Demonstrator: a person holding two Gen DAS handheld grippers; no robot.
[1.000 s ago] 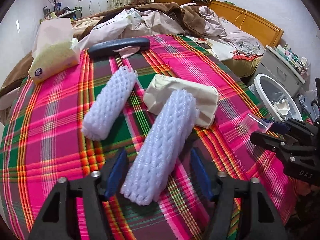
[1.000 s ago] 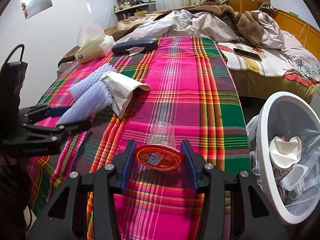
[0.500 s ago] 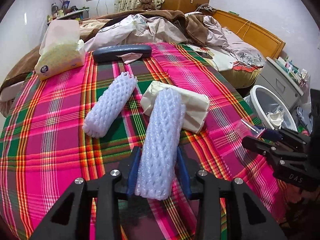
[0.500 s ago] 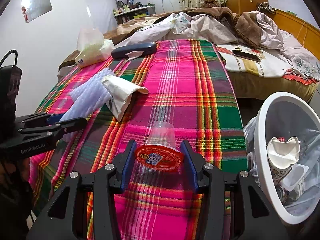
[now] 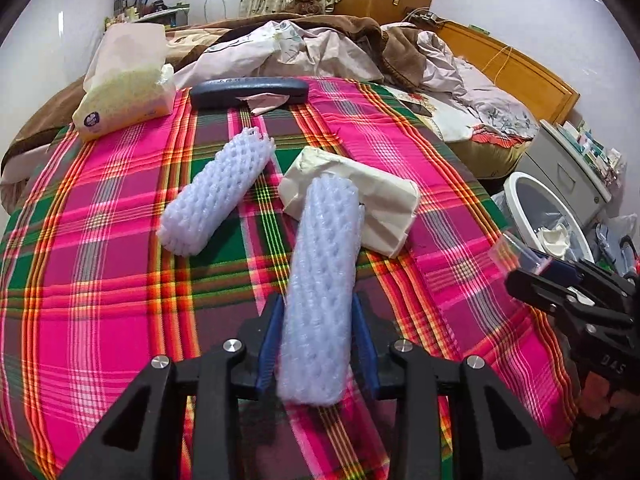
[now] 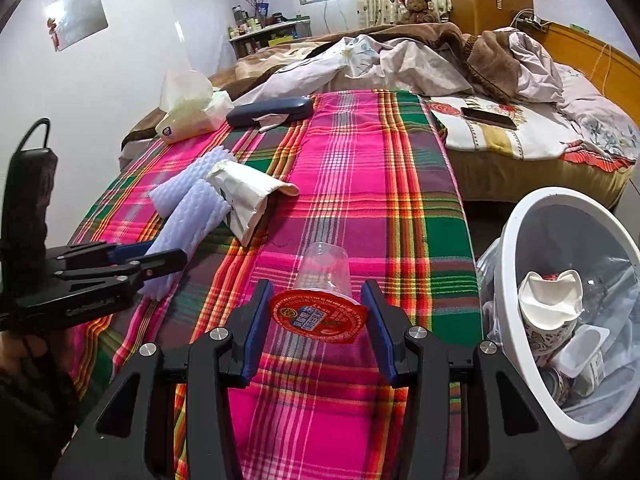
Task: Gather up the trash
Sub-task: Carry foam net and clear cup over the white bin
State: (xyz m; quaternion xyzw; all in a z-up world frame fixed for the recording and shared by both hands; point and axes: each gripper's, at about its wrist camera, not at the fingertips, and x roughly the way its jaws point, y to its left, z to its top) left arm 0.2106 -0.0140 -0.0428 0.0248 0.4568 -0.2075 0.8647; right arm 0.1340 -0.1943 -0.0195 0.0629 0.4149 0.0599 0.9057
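Note:
My left gripper [image 5: 318,344] is shut on a white foam net sleeve [image 5: 324,276], lifted at its near end; its far end rests by a crumpled cream paper bag [image 5: 376,204]. A second foam sleeve [image 5: 216,196] lies on the plaid cloth [image 5: 100,280] to the left. My right gripper [image 6: 318,320] is shut on a clear plastic cup with a red foil lid [image 6: 320,312], held above the cloth beside the white trash bin [image 6: 516,280]. The left gripper also shows in the right wrist view [image 6: 160,260], holding the sleeve [image 6: 188,232].
A tissue pack [image 5: 124,96] and a dark blue case [image 5: 248,90] lie at the cloth's far end. Rumpled bedding [image 5: 320,48] and a bed lie behind. The bin holds several cups [image 6: 552,312]. A phone [image 6: 488,118] lies on the bed.
My left gripper closed on the near foam sleeve and lifted its near end. The right gripper kept hold of the cup and barely moved.

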